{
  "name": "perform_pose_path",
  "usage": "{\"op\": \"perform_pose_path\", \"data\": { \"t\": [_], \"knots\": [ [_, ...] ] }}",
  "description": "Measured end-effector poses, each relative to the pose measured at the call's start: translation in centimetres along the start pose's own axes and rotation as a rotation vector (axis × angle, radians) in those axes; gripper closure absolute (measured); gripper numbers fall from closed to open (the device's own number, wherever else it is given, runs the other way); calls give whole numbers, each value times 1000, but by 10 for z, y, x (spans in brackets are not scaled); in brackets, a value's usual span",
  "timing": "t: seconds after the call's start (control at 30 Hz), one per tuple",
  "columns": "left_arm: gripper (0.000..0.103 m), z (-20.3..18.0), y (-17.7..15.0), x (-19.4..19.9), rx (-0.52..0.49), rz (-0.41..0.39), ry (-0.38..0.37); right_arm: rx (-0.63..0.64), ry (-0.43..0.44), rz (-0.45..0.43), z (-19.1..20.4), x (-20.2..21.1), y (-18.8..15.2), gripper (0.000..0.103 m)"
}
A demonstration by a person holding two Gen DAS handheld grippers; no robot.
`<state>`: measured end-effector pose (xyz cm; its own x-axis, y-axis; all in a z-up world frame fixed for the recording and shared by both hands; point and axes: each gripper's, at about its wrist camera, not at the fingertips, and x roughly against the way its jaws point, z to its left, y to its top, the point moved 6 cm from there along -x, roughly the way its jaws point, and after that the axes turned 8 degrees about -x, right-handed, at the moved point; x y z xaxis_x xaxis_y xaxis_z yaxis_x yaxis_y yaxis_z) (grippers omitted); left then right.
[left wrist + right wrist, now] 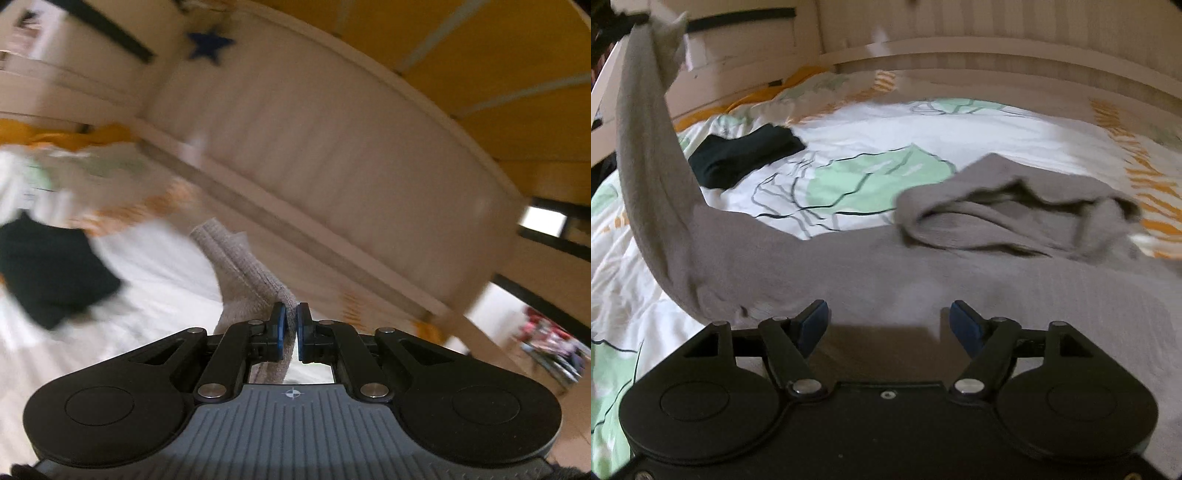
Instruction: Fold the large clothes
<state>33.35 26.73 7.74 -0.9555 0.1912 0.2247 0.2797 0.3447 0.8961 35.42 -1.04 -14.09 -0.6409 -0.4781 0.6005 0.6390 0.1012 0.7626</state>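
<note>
The left wrist camera sits high, tilted, looking almost level across the bed (155, 266) at the headboard (332, 177). The right wrist camera looks down, close over the grey sweater (886, 266). Both see the black cloth (51, 273).

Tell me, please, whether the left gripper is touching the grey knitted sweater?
Touching: the left wrist view shows the left gripper shut on the grey knitted sweater's sleeve edge.
</note>
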Motion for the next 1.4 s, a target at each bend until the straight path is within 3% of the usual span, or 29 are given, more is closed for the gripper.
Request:
{"op": "perform_pose_path", "data": {
  "t": [0.23,0.4,0.53,0.6,0.67,0.7,0.87,0.93,1.07,1.17,1.4],
  "knots": [
    [97,-105,-58,-71,-12,100,-160,-71,-62,-34,-65,48,-3,28],
    [97,-160,-124,-115,-69,201,-194,-132,-116,-53,-108,77,-8,27],
    [95,-174,-181,-145,-79,316,-181,-194,-154,-56,-137,91,-16,27],
    [88,-181,-202,-152,-71,371,-177,-232,-165,-54,-149,94,-19,27],
    [64,-183,-216,-155,-84,423,-175,-262,-174,-51,-157,96,-22,27],
    [60,-185,-221,-154,-93,433,-180,-272,-180,-50,-161,97,-23,27],
    [37,-198,-215,-136,-144,406,-241,-300,-204,-45,-172,99,-29,27],
    [34,-207,-211,-126,-199,381,-266,-317,-208,-38,-175,99,-31,27],
    [33,-187,-205,-98,-290,343,-213,-335,-206,-41,-177,104,-32,27],
    [32,-143,-210,-83,-321,374,-97,-357,-177,-52,-177,106,-29,26],
    [32,-28,-216,-64,-168,423,140,-421,-102,-62,-177,97,-10,24]
  ]
}}
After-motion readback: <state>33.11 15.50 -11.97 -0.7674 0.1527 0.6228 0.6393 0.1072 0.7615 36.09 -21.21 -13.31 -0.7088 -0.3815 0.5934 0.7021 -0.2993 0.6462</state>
